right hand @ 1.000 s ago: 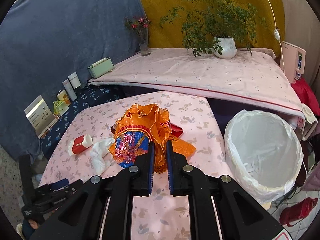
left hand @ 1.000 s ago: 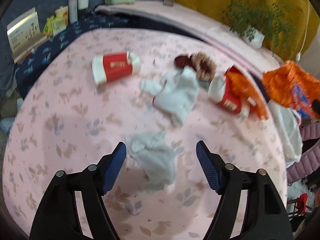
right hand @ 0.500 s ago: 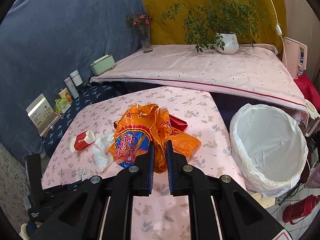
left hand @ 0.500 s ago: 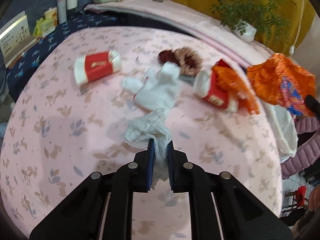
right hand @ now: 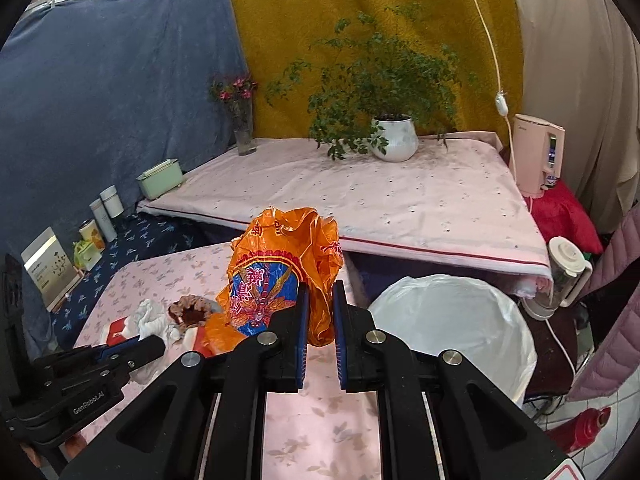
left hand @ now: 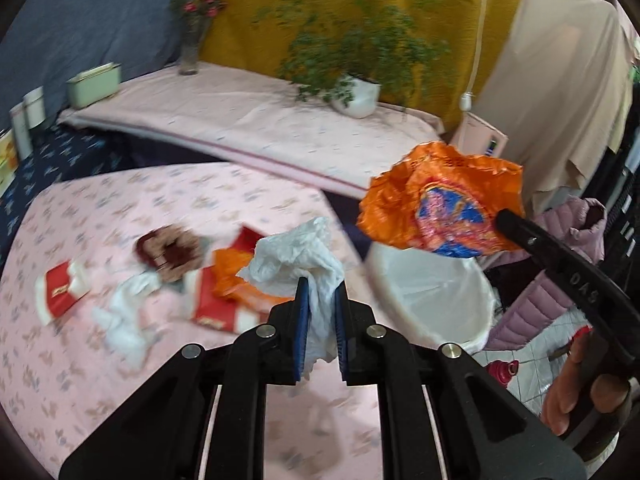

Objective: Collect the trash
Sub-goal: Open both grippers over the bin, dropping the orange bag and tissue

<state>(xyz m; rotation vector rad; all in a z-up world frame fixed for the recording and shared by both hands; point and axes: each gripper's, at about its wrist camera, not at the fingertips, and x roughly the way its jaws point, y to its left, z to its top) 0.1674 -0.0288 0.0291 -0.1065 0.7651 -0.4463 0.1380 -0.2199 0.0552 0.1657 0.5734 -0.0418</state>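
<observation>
My left gripper (left hand: 319,308) is shut on a crumpled white tissue (left hand: 298,260) and holds it lifted above the pink table (left hand: 100,208). My right gripper (right hand: 319,312) is shut on an orange plastic bag (right hand: 280,268), held in the air to the left of the white-lined trash bin (right hand: 452,324). The bag (left hand: 436,208) also shows in the left wrist view, above the bin (left hand: 432,300). On the table lie a red and white carton (left hand: 60,292), another white tissue (left hand: 124,312), a brown wrapper (left hand: 168,248) and a red packet with orange plastic (left hand: 224,292).
A low platform with a pink sheet (right hand: 360,192) stands behind, with a potted plant (right hand: 392,140), a flower vase (right hand: 242,128) and a green box (right hand: 160,178). A blender (right hand: 560,276), a red bottle (right hand: 584,428) and a pink jacket (left hand: 560,264) are beside the bin.
My left gripper closed on the white tissue, lifted it off the table and swung right toward the bin. My right gripper moved with the orange bag toward the bin.
</observation>
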